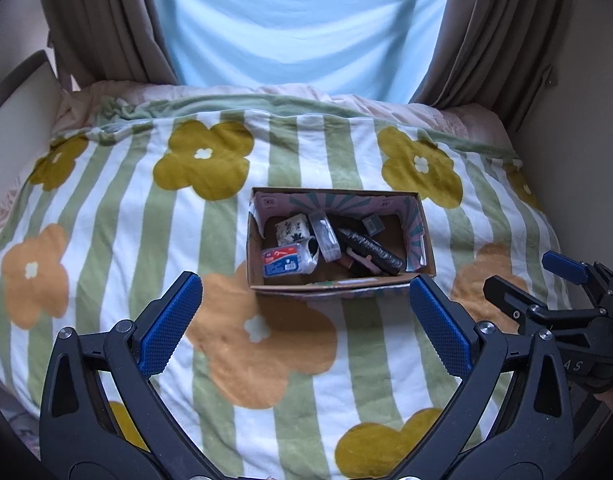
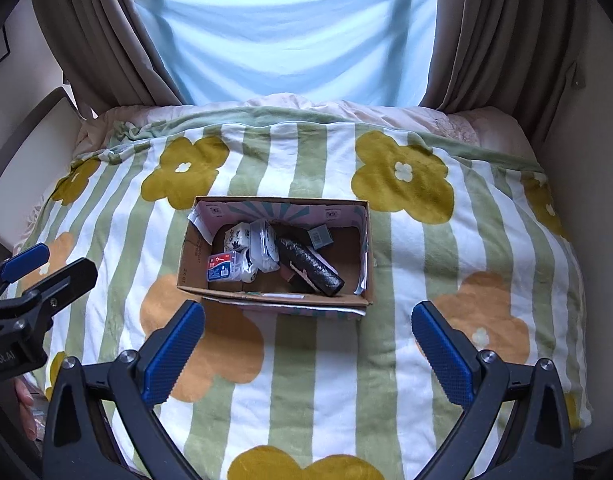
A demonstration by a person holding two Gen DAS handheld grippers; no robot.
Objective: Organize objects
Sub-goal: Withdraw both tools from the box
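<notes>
This is a bedroom in someone's home. A bed fills the space, spread with a plush blanket (image 1: 106, 208) of green and white stripes and big yellow and orange flowers, over a pale pink quilt (image 1: 458, 114). Behind it hang heavy beige curtains (image 1: 102, 20) framing a light blue sheer drape (image 1: 298, 24), probably over a window. Plain cream walls (image 2: 586, 152) close in on both sides.

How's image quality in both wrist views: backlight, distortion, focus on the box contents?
Left wrist view: the curtained window backlights the scene with pale blue; fisheye bends the blanket edges; the cardboard box contents are sharp; the open left tongs are crisp. Right wrist view: same window glow, dark corner vignette, the box interior is shadowed but legible; the right tongs are open.
</notes>
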